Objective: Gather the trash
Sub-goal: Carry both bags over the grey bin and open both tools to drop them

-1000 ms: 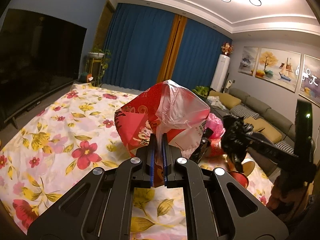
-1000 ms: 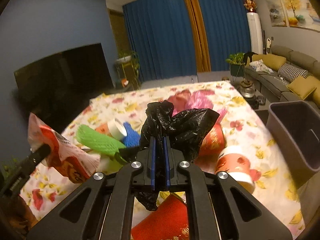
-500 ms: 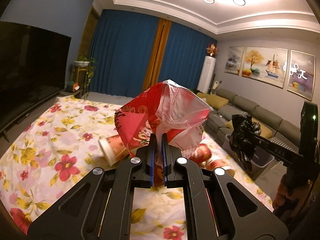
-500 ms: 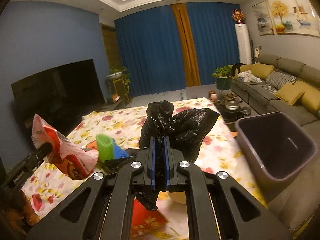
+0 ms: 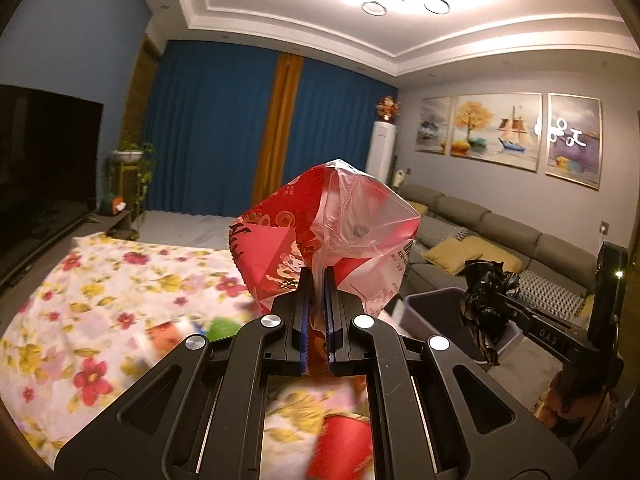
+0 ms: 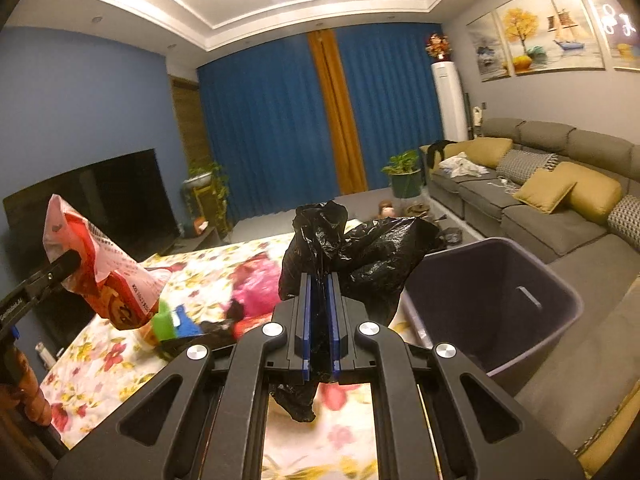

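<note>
Left claw (image 5: 316,300): closed on the crumpled neck of a red-and-clear snack wrapper (image 5: 320,236), held aloft above the floral cloth (image 5: 92,308). Right claw (image 6: 320,312): clamped on a crumpled black plastic bag (image 6: 360,248), a tail of it hanging below the fingers. Dark plastic waste bin (image 6: 492,300): upright and open-topped, just right of the black bag in the right wrist view, standing between the cloth's edge and the grey sofa (image 6: 560,200); nothing could be made out inside it. Remaining litter on the cloth, blurred: pink plastic bag (image 6: 256,284), green foam sleeve (image 6: 164,320), a blue item (image 6: 186,322) beside it, red packet (image 5: 344,444) near the lower edge of the left wrist view. Whether the cloth covered a table or the floor could not be told.
</note>
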Tool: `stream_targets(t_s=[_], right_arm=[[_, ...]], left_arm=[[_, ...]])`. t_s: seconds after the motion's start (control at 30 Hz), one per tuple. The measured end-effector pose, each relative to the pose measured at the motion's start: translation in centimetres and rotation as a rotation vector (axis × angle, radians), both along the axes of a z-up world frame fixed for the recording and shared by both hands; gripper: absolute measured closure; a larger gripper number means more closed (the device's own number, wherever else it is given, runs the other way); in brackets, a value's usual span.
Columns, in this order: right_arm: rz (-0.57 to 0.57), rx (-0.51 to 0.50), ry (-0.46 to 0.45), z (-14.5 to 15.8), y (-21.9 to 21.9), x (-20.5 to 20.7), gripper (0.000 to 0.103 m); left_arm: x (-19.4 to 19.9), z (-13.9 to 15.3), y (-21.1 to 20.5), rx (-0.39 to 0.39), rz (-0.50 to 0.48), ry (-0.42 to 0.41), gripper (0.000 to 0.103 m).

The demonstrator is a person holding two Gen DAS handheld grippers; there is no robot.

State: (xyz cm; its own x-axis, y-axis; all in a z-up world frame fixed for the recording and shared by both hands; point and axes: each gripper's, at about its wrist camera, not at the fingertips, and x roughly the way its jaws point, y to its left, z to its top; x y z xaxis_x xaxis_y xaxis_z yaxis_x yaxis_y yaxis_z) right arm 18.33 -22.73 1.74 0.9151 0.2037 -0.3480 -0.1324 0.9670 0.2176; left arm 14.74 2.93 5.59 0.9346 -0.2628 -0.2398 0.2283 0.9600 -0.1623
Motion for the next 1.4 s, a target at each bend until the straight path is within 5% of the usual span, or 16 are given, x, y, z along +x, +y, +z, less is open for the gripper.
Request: stream_targets(t_s=[0.7, 1.4], right_arm=[[-0.285, -0.061, -0.088, 0.1, -11.1, 1.2, 0.094], [-0.277, -0.021, -0.080, -1.4, -12.6, 3.7, 0.094]], left_arm=[[10.0, -2.4, -19.6, 0.033, -0.282, 0.046, 0.097], [15.3, -6.2, -26.4, 0.087, -0.308, 0.127, 0.097]])
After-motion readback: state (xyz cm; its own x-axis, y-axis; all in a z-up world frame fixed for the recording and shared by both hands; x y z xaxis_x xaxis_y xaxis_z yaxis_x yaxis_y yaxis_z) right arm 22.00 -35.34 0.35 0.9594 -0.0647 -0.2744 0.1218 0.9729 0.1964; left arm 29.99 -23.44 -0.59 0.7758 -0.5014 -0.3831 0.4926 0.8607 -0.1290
